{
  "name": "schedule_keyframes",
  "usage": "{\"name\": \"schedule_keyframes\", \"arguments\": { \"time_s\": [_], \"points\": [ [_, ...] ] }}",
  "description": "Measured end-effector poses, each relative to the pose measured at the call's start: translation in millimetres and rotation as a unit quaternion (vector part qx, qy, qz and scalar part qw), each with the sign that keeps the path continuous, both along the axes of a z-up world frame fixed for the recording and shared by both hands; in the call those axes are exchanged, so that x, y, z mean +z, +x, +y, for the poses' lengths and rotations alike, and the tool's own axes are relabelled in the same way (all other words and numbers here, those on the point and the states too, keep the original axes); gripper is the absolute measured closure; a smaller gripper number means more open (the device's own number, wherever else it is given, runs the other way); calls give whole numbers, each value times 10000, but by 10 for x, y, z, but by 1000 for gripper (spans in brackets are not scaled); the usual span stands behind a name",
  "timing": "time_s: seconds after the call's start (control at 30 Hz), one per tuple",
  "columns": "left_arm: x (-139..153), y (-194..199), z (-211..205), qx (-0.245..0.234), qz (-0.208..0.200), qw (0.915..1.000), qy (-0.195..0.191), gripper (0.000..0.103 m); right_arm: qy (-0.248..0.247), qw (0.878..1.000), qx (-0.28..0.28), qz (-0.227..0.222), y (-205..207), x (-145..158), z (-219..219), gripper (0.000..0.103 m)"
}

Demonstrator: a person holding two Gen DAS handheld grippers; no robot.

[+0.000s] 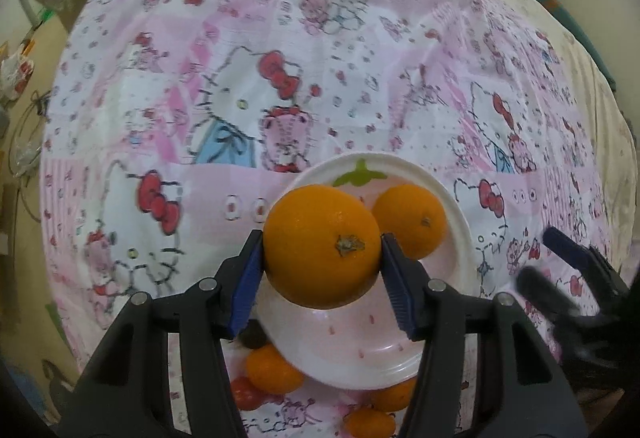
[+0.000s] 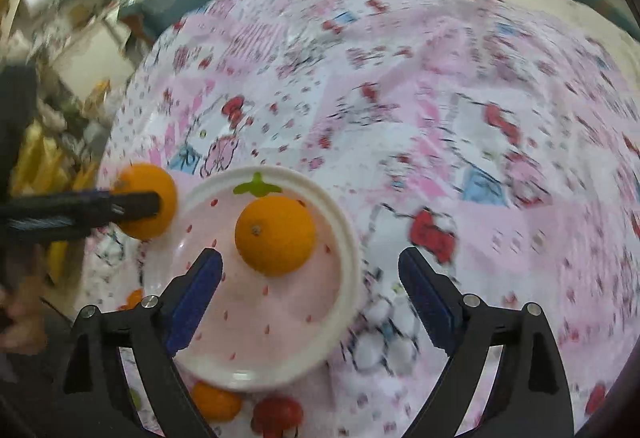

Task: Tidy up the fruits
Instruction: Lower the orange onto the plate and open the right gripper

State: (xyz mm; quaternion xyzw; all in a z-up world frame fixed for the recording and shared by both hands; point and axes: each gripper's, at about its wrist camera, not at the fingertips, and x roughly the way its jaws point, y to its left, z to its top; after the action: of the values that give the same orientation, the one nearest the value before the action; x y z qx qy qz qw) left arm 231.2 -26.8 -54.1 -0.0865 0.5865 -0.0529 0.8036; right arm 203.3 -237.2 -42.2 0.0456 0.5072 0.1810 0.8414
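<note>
Above the pink plate, the left gripper clamped an orange between its blue pads. At two o'clock from it, a second orange sat on the plate. The right gripper hung with its jaws spread wide and empty. More fruit lay at the plate's six o'clock edge on the cartoon-print cloth.

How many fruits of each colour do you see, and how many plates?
Orange fruits: 5 (held one, one on the plate, three beside the plate)
Red fruits: 1
Plates: 1
Total: 7
</note>
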Motion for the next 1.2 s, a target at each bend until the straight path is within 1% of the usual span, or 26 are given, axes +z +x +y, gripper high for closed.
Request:
{"name": "schedule_keyframes", "arguments": {
  "time_s": [0.1,0.17,0.27,0.33,0.4,0.47,0.5,0.63,0.67,0.77,0.93,1.0,1.07,1.1,1.13,1.2],
  "points": [
    [-73,36,-108,-66,-38,10000,63,50,227,9991,-354,51,-97,71,-185,11],
    [-123,68,-156,-102,-38,9999,44,50,292,9979,-579,-43,-181,119,-318,11],
    [-201,96,-235,-196,-47,9996,195,50,303,9969,-719,-125,-247,161,-419,11],
    [-269,102,-256,-203,26,9996,218,50,446,9954,-838,-79,-282,155,-495,11],
    [-292,104,-255,-204,11,9996,189,50,481,9949,-883,-76,-311,155,-525,11],
    [-294,116,-271,-269,-115,9989,358,50,481,9948,-881,-138,-316,162,-545,11],
    [-310,125,-259,-207,-76,9990,384,50,480,9948,-889,-156,-317,162,-553,11],
    [-442,116,-222,-81,231,9994,252,49,581,9936,-942,-221,-310,190,-597,11],
    [-449,99,-233,-96,216,9994,262,49,584,9934,-953,-243,-317,203,-602,11],
    [-431,93,-288,-193,123,9987,456,48,558,9936,-942,-278,-314,211,-605,11],
    [-442,121,-256,-168,190,9986,454,46,524,9942,-897,-278,-301,197,-572,11],
    [-435,121,-256,-199,191,9983,522,42,508,9945,-872,-278,-292,191,-560,11],
    [-407,121,-262,-200,87,9980,597,25,493,9947,-852,-288,-290,193,-544,11],
    [-386,123,-256,-198,28,9981,580,21,488,9948,-839,-298,-291,196,-534,11],
    [-359,118,-254,-191,-28,9981,593,16,481,9950,-824,-307,-294,199,-522,11],
    [-309,104,-245,-163,-125,9979,619,15,457,9953,-791,-323,-299,205,-499,11]
  ]
}}
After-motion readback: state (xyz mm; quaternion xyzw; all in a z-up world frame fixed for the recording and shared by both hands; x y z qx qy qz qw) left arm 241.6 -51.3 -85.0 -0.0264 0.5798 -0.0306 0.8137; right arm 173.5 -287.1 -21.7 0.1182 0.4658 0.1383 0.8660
